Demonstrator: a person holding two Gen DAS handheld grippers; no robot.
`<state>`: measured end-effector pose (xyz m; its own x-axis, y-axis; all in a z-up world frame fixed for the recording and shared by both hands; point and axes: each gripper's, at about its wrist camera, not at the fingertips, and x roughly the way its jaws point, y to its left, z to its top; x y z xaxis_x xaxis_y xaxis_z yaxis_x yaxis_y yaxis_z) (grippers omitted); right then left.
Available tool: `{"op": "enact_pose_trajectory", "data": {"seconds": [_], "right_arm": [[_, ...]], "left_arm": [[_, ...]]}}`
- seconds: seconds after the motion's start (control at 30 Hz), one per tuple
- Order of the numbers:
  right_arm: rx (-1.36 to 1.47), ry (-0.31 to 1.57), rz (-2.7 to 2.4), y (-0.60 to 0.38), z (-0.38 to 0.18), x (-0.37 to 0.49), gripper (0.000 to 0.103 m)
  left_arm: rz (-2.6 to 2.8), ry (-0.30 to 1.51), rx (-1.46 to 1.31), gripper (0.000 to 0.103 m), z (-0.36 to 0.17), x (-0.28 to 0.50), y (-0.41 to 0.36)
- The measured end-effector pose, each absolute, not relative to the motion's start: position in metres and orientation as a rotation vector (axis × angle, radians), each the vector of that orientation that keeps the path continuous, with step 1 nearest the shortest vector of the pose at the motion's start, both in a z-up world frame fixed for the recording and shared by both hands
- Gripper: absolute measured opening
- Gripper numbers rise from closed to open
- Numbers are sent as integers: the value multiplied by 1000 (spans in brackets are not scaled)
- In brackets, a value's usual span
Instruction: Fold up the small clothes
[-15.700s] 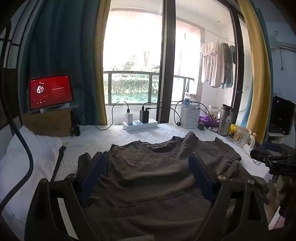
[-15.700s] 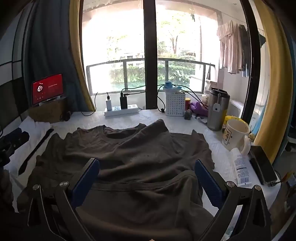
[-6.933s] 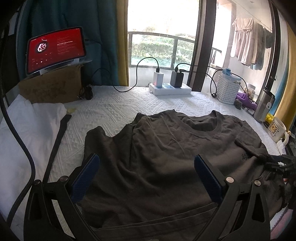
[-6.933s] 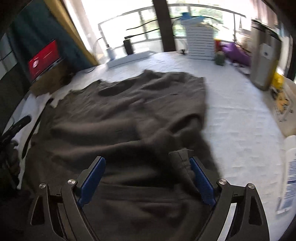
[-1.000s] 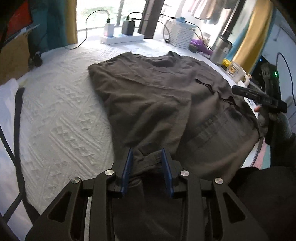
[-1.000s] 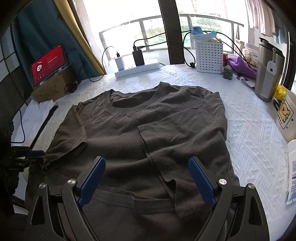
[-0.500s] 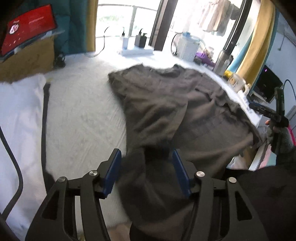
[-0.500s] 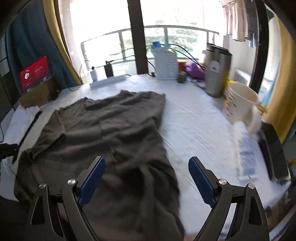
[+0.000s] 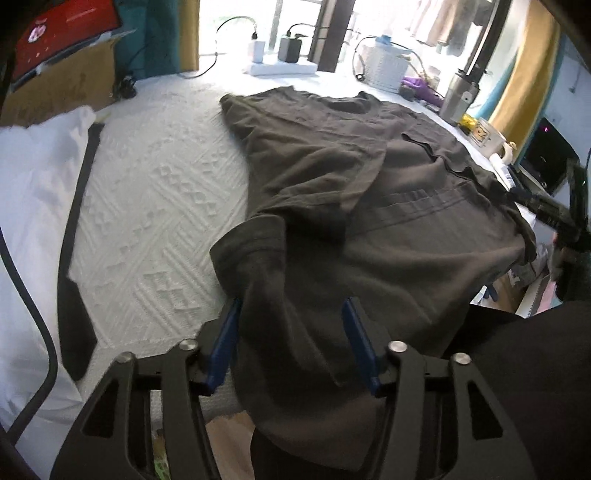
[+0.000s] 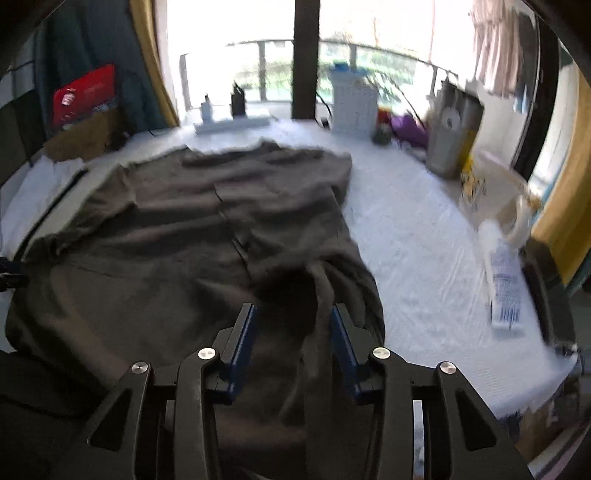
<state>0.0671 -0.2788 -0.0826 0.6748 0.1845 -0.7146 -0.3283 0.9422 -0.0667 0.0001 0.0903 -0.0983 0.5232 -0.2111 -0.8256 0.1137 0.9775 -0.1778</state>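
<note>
Nearest the left wrist camera, the left tool [image 9: 291, 341] stands with its blue pads [image 9: 225, 343] part-way apart over the near hem corner of the dark shirt [image 9: 369, 206]; its jaws have just been closing, a bunched fold of cloth rises between them, the left pad seems to touch it while the right one stands clear, and whether the cloth is truly gripped I cannot tell; the hem below hangs over the counter's near edge and is cut off by the tool's black frame; in the right wrist view, which is blurred throughout, the right tool [image 10: 293, 338] has also just been narrowing, with a dark ridge of the shirt's other near corner between its pads [image 10: 243, 339], and the blur hides whether they press on it; the shirt lies spread on the white textured counter [image 9: 159, 177], its long axis running away from the cameras, hem near and neck opening far, with both sides folded inward over the body; at the right edge of the left view the right tool shows only in part, in a gloved hand [image 9: 570, 258]; farther off stand a mug [image 9: 487, 134], a steel flask [image 9: 458, 98], a white basket [image 9: 384, 72], a power strip [image 9: 280, 66] and a red screen [image 9: 62, 33], partly cut off.
</note>
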Motion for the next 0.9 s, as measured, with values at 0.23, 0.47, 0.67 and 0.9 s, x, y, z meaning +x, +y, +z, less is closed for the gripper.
{"op": "enact_pose_trajectory", "data": {"seconds": [0.23, 0.47, 0.67, 0.9], "right_arm": [[-247, 748, 457, -227, -81, 80, 46], [-355, 790, 550, -188, -108, 98, 85], [-402, 847, 573, -184, -118, 93, 32], [-405, 837, 569, -195, -106, 66, 5]], "left_arm": [[-165, 964, -73, 7, -91, -5, 90], [-181, 902, -55, 7, -67, -19, 88], [-220, 887, -38, 7, -63, -24, 80], [-142, 905, -74, 9, -74, -16, 97]]}}
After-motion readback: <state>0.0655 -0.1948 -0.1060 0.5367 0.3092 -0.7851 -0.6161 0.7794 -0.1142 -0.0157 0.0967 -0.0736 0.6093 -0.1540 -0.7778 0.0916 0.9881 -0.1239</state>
